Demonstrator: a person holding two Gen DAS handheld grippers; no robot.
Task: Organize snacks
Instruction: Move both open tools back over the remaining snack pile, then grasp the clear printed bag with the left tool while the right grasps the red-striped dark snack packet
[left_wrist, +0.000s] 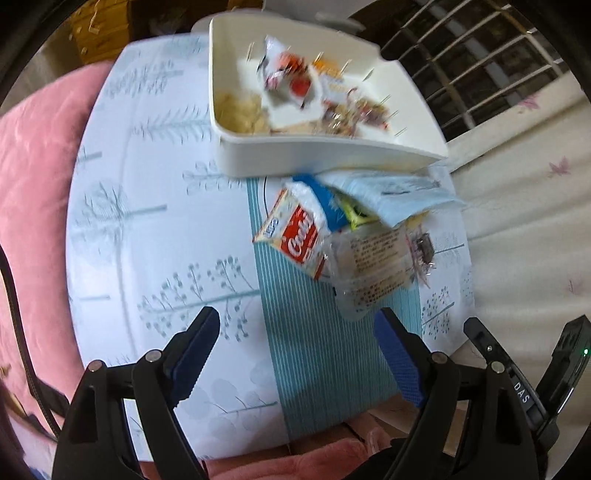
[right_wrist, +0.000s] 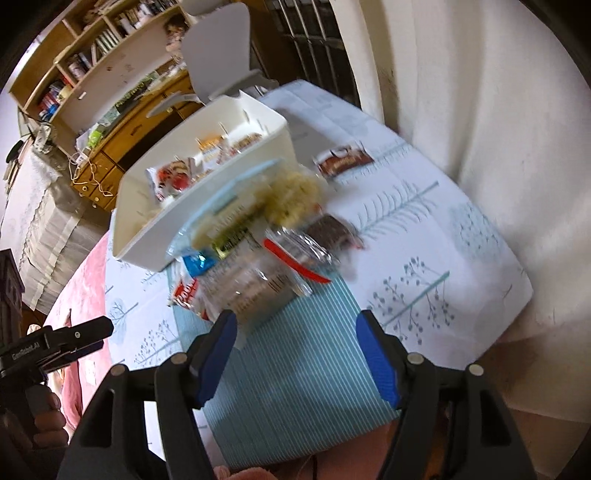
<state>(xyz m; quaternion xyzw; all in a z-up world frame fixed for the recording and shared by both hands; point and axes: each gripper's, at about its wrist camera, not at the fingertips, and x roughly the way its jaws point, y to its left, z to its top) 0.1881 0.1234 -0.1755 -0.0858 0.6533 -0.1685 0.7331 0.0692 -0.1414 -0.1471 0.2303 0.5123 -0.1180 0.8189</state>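
Note:
A heap of snack packets lies on the teal striped runner (left_wrist: 314, 350) in front of a white bin (left_wrist: 332, 158). A red-and-white packet (left_wrist: 299, 240), a clear printed packet (left_wrist: 373, 266) and a blue packet (left_wrist: 328, 203) show in the heap. My left gripper (left_wrist: 297, 321) hangs open just short of it, with nothing between its pads. In the right wrist view, my right gripper (right_wrist: 297, 325) is open too. A corner of the clear packet (right_wrist: 258, 291) reaches beside its left fingertip, but no pad presses on it. The bin (right_wrist: 147, 236) holds several wrapped snacks (right_wrist: 173, 181).
A brown packet (right_wrist: 343, 160) lies alone on the tree-print tablecloth (right_wrist: 424, 258) to the right of the bin. Pink bedding (left_wrist: 33, 184) borders the table's left side. White curtain (right_wrist: 480, 110) stands along the right. A grey chair (right_wrist: 218, 62) and wooden shelves (right_wrist: 92, 55) are behind.

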